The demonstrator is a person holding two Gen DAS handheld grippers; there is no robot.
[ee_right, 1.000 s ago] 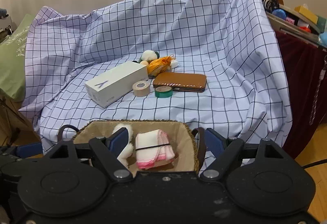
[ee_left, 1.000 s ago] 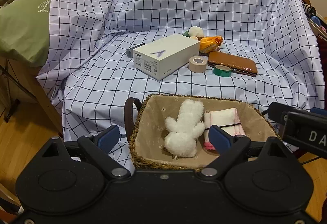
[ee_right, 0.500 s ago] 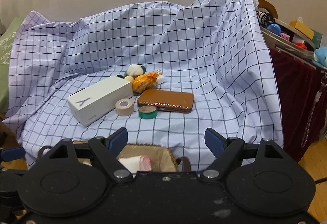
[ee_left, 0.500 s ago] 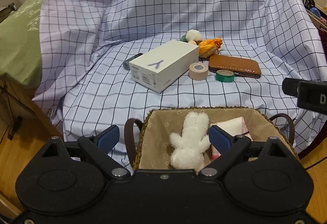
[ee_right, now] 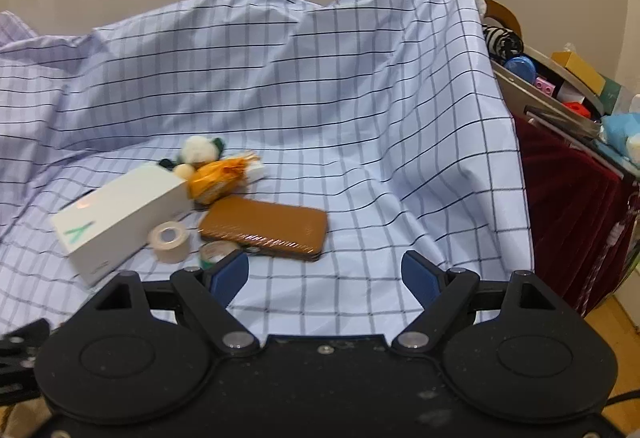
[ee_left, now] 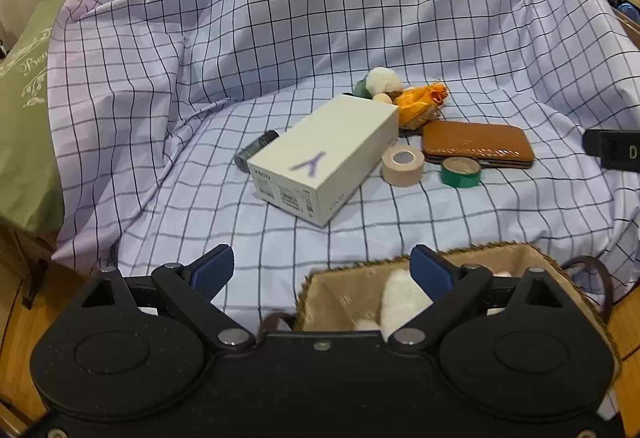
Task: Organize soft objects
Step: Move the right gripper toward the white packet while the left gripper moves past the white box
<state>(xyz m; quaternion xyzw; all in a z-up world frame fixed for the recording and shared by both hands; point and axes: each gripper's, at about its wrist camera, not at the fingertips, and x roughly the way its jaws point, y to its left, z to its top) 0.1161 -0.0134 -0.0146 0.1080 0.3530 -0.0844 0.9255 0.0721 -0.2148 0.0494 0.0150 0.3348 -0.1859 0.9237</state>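
Note:
A woven basket with a beige lining sits at the near edge of the checked sheet, low right in the left wrist view. A white plush toy lies inside it, partly hidden by my left gripper, which is open and empty above the basket's left rim. Farther back lie a white and green plush and an orange soft toy. My right gripper is open and empty over bare sheet, to the right of these; its body shows at the left wrist view's right edge.
On the checked sheet lie a white box, a beige tape roll, a green tape roll, a brown leather case and a dark cylinder. A green pillow is left; a cluttered shelf right.
Both grippers have swung away from the basket: it slid low and right in the left view and dropped out of the right view. Both stay open and empty.

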